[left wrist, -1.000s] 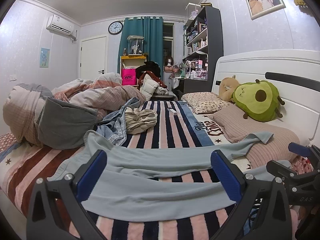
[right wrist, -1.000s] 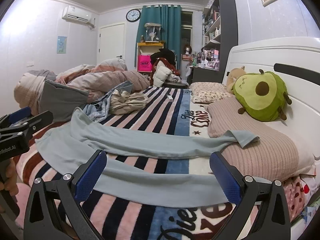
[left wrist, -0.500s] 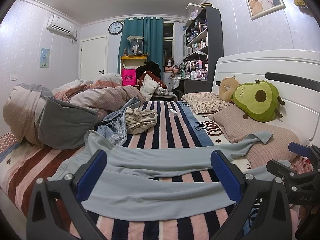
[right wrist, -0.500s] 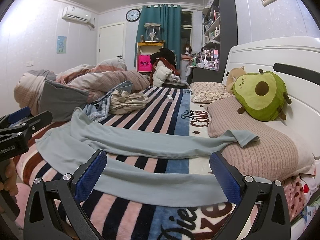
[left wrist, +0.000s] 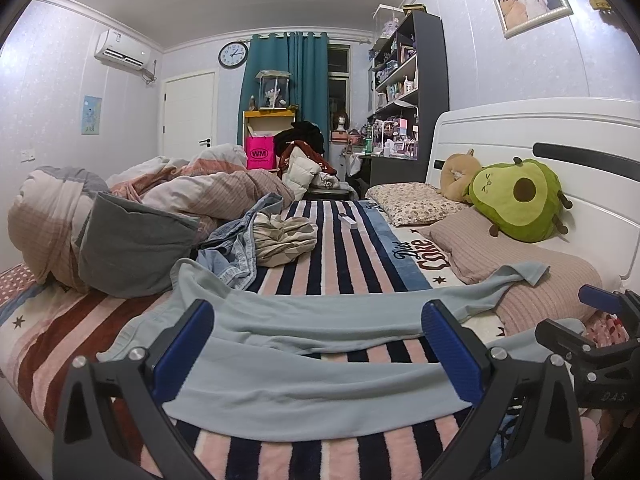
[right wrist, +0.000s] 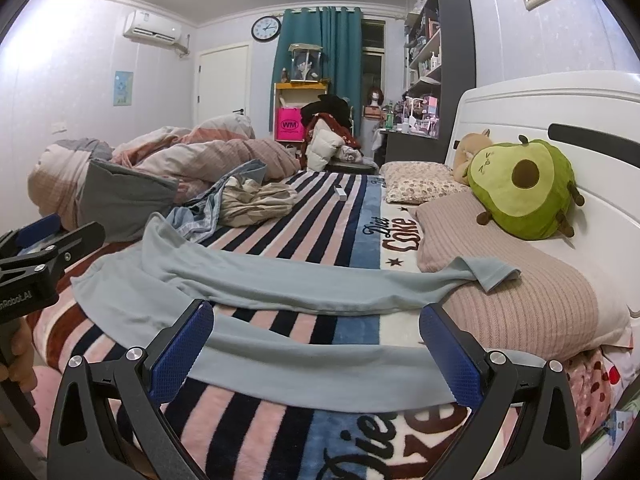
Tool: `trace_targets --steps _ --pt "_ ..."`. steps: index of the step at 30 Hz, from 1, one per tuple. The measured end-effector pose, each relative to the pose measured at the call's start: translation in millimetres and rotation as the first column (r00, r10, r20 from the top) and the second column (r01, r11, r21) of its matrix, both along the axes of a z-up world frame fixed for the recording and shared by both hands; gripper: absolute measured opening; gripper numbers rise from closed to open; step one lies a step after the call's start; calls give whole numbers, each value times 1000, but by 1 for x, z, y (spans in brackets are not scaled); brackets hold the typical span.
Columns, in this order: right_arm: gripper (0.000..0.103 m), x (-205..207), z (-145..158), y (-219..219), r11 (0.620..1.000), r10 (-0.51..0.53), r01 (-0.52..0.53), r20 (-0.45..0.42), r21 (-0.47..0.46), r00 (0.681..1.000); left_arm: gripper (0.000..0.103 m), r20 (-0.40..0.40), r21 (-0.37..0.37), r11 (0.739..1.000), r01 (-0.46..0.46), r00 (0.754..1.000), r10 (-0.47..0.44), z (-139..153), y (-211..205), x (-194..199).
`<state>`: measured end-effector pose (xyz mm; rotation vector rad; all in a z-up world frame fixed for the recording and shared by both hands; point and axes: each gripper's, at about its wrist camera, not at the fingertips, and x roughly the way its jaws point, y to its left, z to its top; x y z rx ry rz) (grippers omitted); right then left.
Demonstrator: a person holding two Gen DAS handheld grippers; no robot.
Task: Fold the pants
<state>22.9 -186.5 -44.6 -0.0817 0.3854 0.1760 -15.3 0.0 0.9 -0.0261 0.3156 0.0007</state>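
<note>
Striped blanket, pale blue pants spread flat, legs apart, both tongs gaping

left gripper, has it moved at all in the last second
No. In the left wrist view the left gripper frames the light blue pants and the avocado plush at the same spots as before, fingers still spread wide.

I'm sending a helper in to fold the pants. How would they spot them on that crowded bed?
Start at the white headboard. The pants lie across the striped blanket in front, one cuff on the ribbed pink pillow. Unlike the crumpled clothes behind, they are plain pale blue-grey and spread flat.
</note>
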Motion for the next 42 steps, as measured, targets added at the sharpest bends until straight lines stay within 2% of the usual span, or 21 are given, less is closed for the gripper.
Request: trace_targets --steps 16,24,30,35,39,42 --pt "103 0 -7 -2 1000 -6 6 -8 1 1000 102 -2 -3 1000 2 1000 -2 -2 0 1" --pt "103 7 -20 -3 1000 -5 5 -33 12 999 102 -47 -33 999 26 999 -28 -18 6 16" --pt "103 31 -41 -12 997 1 6 -101 78 995 102 -172 -88 995 36 984 -51 -50 20 49" --pt "102 54 -90 -50 990 -88 109 -212 91 973 102 -290 -67 998 6 957 -26 -95 35 73" --pt "84 60 -123 -94 970 -91 154 -308 186 947 102 -375 -100 994 -42 927 2 -131 55 84" --pt "82 64 -138 -119 957 -103 191 -360 218 927 102 -423 -105 990 -89 905 37 -149 72 88"
